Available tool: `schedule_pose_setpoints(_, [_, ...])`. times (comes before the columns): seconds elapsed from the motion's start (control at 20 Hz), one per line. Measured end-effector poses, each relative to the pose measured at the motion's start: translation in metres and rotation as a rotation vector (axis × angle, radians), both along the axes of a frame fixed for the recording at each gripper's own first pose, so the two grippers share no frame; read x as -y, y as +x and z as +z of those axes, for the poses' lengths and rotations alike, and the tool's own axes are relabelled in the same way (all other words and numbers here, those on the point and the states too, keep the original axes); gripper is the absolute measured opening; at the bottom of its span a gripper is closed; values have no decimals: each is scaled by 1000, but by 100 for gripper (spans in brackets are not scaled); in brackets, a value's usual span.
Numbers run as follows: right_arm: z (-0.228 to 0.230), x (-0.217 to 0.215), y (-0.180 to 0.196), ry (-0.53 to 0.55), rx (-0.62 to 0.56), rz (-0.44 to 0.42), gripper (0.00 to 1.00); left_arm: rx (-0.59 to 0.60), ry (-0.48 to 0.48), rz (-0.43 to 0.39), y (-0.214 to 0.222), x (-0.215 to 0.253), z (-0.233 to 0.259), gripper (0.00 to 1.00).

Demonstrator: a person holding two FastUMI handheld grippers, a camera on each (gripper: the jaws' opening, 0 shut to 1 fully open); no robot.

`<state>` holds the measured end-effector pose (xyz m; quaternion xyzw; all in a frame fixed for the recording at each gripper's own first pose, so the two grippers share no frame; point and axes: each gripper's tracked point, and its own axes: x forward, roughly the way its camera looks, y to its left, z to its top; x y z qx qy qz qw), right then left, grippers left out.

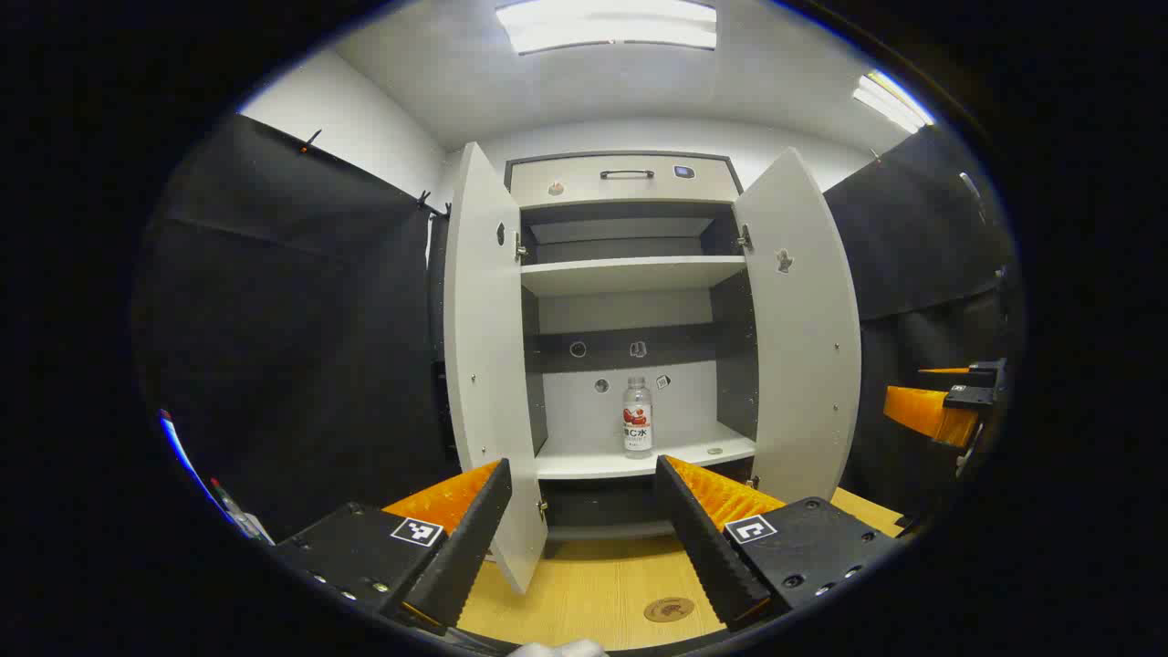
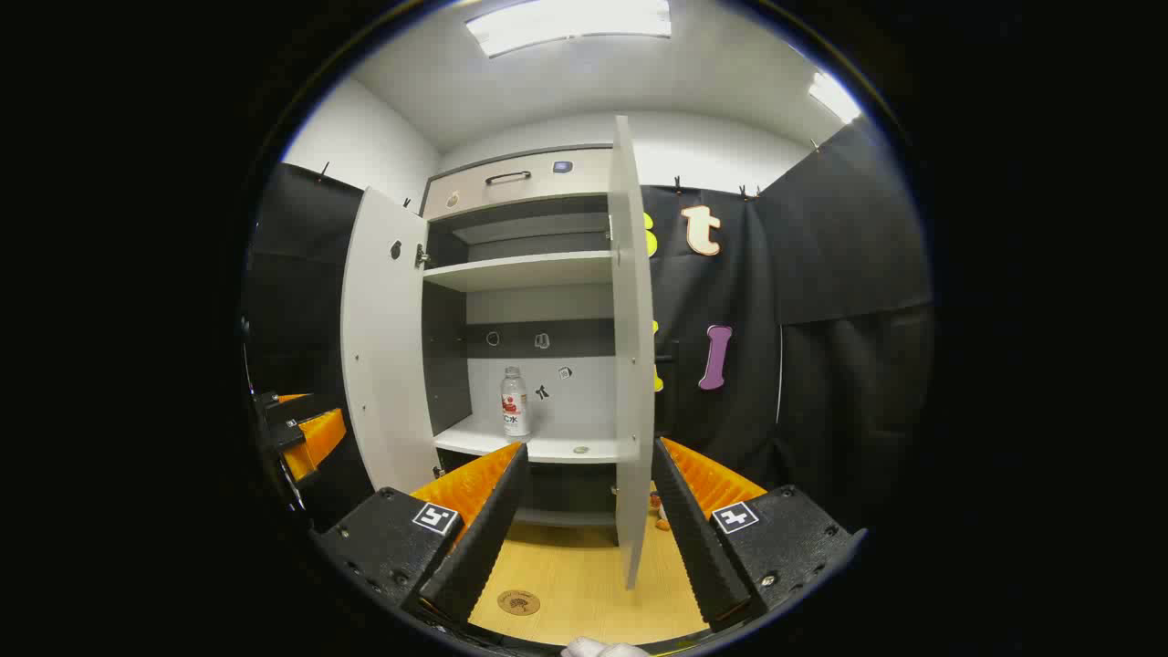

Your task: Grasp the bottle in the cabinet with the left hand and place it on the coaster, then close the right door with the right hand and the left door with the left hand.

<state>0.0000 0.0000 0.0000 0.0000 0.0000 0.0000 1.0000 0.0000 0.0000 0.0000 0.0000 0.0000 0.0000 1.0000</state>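
A clear bottle (image 1: 638, 417) with a red label stands upright on the lower shelf (image 1: 593, 461) of an open cabinet; the right gripper view shows the same bottle (image 2: 515, 402). Both doors hang wide: the left door (image 1: 484, 365) and the right door (image 1: 803, 328), the latter seen edge-on as right door (image 2: 631, 347). A round brown coaster (image 1: 669, 610) lies on the wooden table in front, coaster (image 2: 518, 602). My left gripper (image 1: 581, 488) is open, well short of the bottle. My right gripper (image 2: 589, 470) is open too, its fingers either side of the right door's edge but farther back.
The wooden table (image 1: 593, 584) runs under the cabinet. An upper shelf (image 1: 630, 272) and a top drawer with a handle (image 1: 626, 173) sit above. Black cloth walls close both sides. The right gripper (image 1: 949, 406) appears at the far right of the left gripper view.
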Motion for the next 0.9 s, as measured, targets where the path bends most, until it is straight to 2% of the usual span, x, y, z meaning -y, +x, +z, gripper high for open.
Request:
schedule_pose_setpoints(0.55, [-10,-16,12,-17,-31,29,83,-16,17,1,15,-8,-4,96])
schedule_pose_setpoints(0.9, [-12,-13,33,-16,-54,42,83,-30,7,-20,53,4,-12,96])
